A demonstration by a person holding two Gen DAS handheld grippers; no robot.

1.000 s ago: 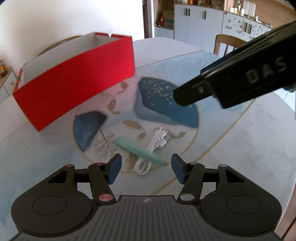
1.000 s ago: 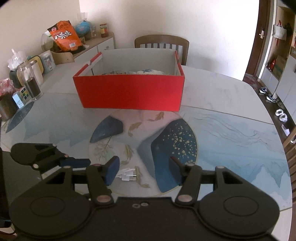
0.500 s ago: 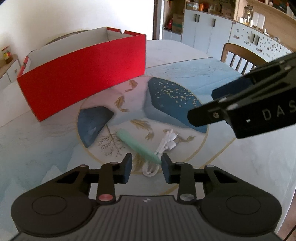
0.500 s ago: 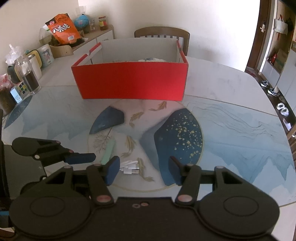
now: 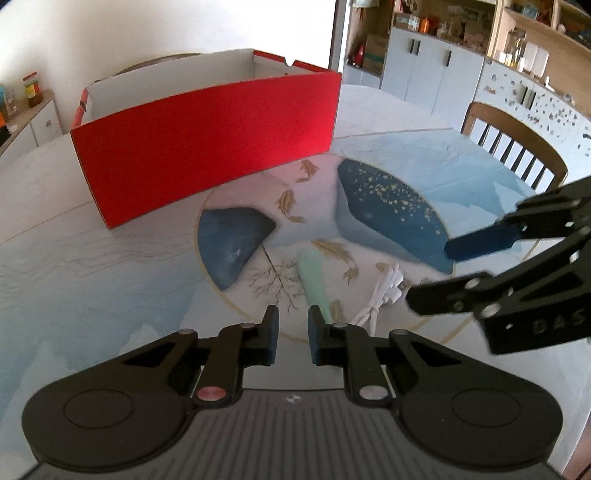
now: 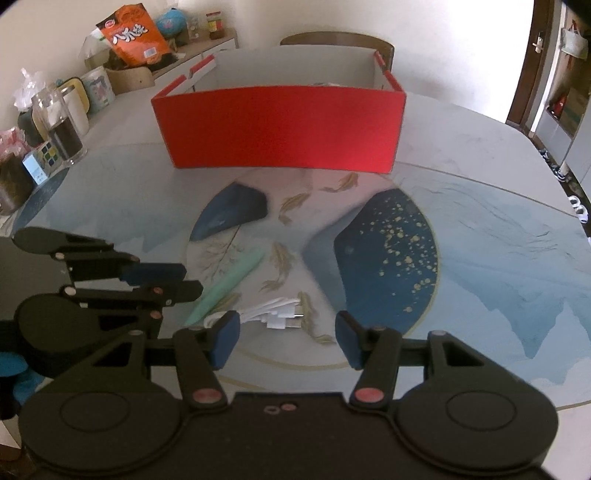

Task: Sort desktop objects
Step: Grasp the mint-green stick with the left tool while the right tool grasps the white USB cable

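Observation:
A pale green stick [image 5: 312, 273] lies on the patterned table [image 5: 110, 266] just beyond my left gripper [image 5: 293, 325]. Its near end disappears behind the right fingertip [image 5: 314, 321]. The left jaws are closing, and only bare table shows in the narrow gap between them. A coiled white cable [image 6: 273, 314] lies right of the green stick [image 6: 232, 280], just ahead of my right gripper [image 6: 286, 339], whose wide-open jaws hold nothing. A red box [image 5: 207, 162] stands open-topped at the back. The right wrist view shows the left gripper [image 6: 192, 280] beside the stick's near end.
The right gripper [image 5: 430, 277] hangs over the white cable [image 5: 380, 295] close to my left one. The red box [image 6: 280, 129] has a chair [image 6: 332, 38] behind it. Jars [image 6: 62, 129] and a snack bag [image 6: 133, 33] crowd the left. Another chair [image 5: 517, 147] stands at the right.
The left jaws have narrowed from wide apart to a slim gap while the gripper slid along the stick. The right gripper has sunk toward the cable, its jaws unchanged.

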